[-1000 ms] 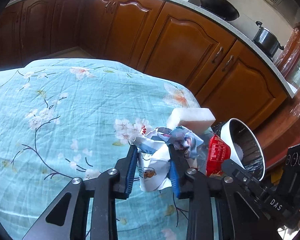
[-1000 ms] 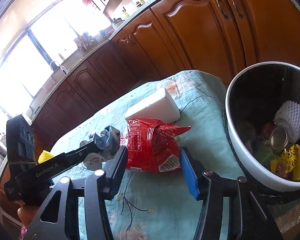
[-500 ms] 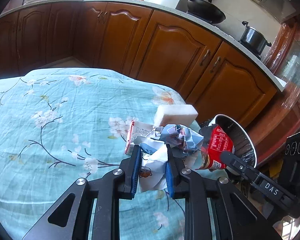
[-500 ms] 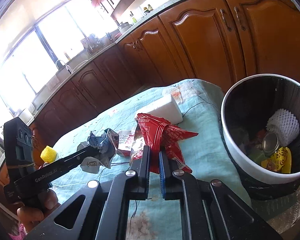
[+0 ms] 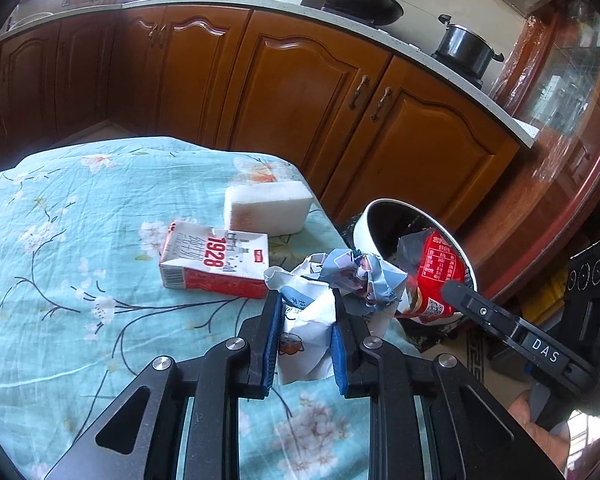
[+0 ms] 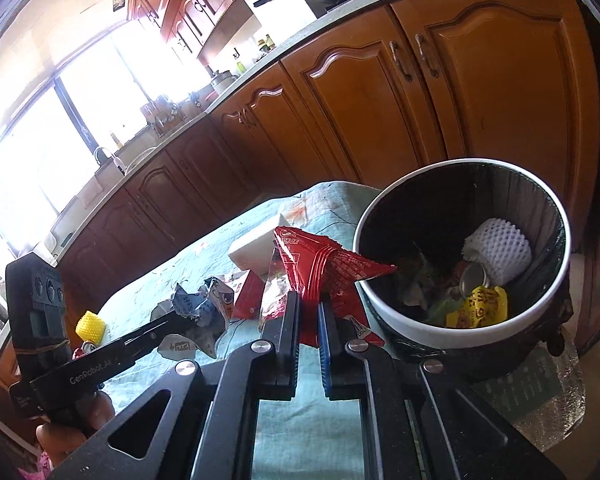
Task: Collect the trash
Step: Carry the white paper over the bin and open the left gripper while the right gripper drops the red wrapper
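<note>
Left gripper [image 5: 305, 320]: jaws narrow, clamped on the crumpled white and blue wrapper [image 5: 324, 300] at lower centre of the left wrist view. Right gripper [image 6: 309, 314]: jaws almost fully closed, pinching the red snack bag [image 6: 320, 268] at centre of the right wrist view, its tip overlapping the rim of the trash bin [image 6: 384, 312] at right. The bin already holds a white foam net, a can and a yellow wrapper.

Risks, as judged:
- The red bag is pinched low down, with most of it standing free above the jaws. It may slip out, or catch on the rim and fall outside
- The wrapper bulges loosely above the left jaws, so part may snag or drop back onto the floral tablecloth [image 5: 80, 240]
- Both grippers are close together at the bin, so they may collide

Change from the earlier frames: the right jaws stood wide around the bag and have closed on it. Both items now sit clear of the cloth. A red and white carton [image 5: 216, 260], previously hidden, now lies exposed beside the white foam block [image 5: 268, 208]
</note>
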`<state>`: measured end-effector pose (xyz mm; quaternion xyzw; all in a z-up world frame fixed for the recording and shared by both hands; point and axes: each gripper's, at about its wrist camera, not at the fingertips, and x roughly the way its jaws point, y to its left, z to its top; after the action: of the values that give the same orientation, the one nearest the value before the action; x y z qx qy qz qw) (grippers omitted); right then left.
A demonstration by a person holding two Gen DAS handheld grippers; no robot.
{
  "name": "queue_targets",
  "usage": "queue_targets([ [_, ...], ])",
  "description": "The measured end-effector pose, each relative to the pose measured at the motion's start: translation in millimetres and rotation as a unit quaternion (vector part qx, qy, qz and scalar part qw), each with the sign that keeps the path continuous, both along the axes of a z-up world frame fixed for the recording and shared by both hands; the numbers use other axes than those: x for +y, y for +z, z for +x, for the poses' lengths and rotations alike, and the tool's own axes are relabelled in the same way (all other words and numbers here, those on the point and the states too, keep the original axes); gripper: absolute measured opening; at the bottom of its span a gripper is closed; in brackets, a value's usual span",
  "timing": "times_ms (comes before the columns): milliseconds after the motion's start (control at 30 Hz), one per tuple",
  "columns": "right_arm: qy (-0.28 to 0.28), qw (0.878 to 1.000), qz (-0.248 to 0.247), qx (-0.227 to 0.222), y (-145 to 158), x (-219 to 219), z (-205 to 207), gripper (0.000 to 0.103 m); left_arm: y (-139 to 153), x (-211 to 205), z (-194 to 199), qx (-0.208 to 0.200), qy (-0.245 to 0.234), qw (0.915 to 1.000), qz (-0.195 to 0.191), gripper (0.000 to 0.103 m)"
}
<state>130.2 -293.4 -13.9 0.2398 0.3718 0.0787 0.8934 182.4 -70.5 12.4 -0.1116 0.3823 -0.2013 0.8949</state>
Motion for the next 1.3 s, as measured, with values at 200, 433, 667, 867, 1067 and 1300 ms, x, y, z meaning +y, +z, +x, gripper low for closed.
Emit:
queue_targets([
  [200,-0.023,1.000,-0.001,-0.001,3.4,-22.3,-10.2,0.008,4.4,-21.5,2.1,-0.005,-0.018,0.9998,0.005,0.021],
  [433,-0.047,0.999,-0.001,0.005,0.3,-47.9,-17.3,0.008,4.0,-52.4,9.8,-0.005,-0.035,0.9993,0.013,0.021],
  [667,-0.068,0.998,-0.004,0.010,-2.1,-64.8,-19.8,0.008,2.0,-77.1,22.7,-0.005,-0.047,0.9987,0.020,0.021],
  [867,-0.076,0.997,-0.014,0.014,-3.5,-76.5,-16.6,0.008,0.6,-97.4,35.1,-0.007,-0.054,0.9979,0.034,0.021],
  [1067,-0.082,0.996,-0.022,0.015,-4.7,-85.5,-11.5,0.008,-0.3,-122.8,50.2,-0.009,-0.066,0.9964,0.051,0.021],
  [1300,-0.083,0.996,-0.033,0.022,-7.0,-97.5,0.1,0.008,-5.4,-152.1,72.4,-0.002,-0.073,0.9951,0.066,0.022],
])
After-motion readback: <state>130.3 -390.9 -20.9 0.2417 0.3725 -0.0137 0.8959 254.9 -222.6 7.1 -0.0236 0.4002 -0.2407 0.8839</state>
